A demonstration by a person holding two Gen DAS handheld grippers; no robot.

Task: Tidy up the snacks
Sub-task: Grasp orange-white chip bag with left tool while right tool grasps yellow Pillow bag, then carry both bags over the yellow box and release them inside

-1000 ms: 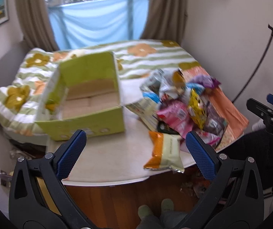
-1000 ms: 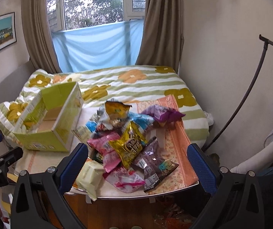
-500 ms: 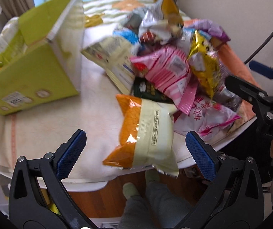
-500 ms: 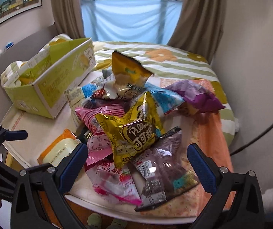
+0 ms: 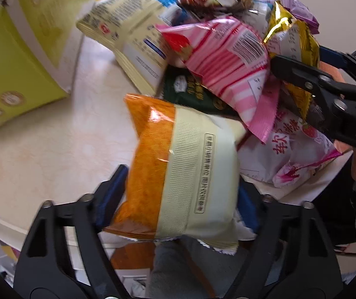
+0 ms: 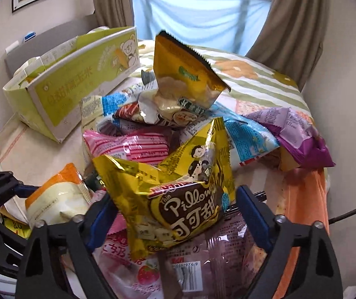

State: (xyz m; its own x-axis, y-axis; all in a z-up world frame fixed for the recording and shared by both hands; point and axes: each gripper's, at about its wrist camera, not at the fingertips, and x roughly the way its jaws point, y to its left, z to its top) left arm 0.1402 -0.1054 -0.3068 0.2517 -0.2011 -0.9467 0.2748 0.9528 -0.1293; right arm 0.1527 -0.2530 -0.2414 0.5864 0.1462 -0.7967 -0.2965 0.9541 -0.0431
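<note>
An orange-and-cream snack bag [image 5: 178, 169] lies at the near edge of the pale table [image 5: 53, 149]. My left gripper [image 5: 180, 204] straddles it, its jaws closing, and both blue pads touch the bag's sides. In the right wrist view a yellow cocoa-pillow bag [image 6: 178, 194] stands on the snack heap between the fingers of my right gripper [image 6: 175, 216]. Those jaws are closing too, with a small gap still at each pad. The open green cardboard box [image 6: 78, 92] sits at the left of the table.
Around both bags is a heap of snacks: a pink striped bag [image 5: 222, 69], a strawberry bag [image 5: 290, 149], a purple bag [image 6: 300, 137], a gold bag [image 6: 185, 74]. Behind the table stands a bed with a flowered cover [image 6: 252, 79]. A person's legs show below the table edge [image 5: 178, 269].
Both grippers have dropped towards the table and tilted downward. Each now has a bag between its fingers, and both pairs of jaws have narrowed from wide open.
</note>
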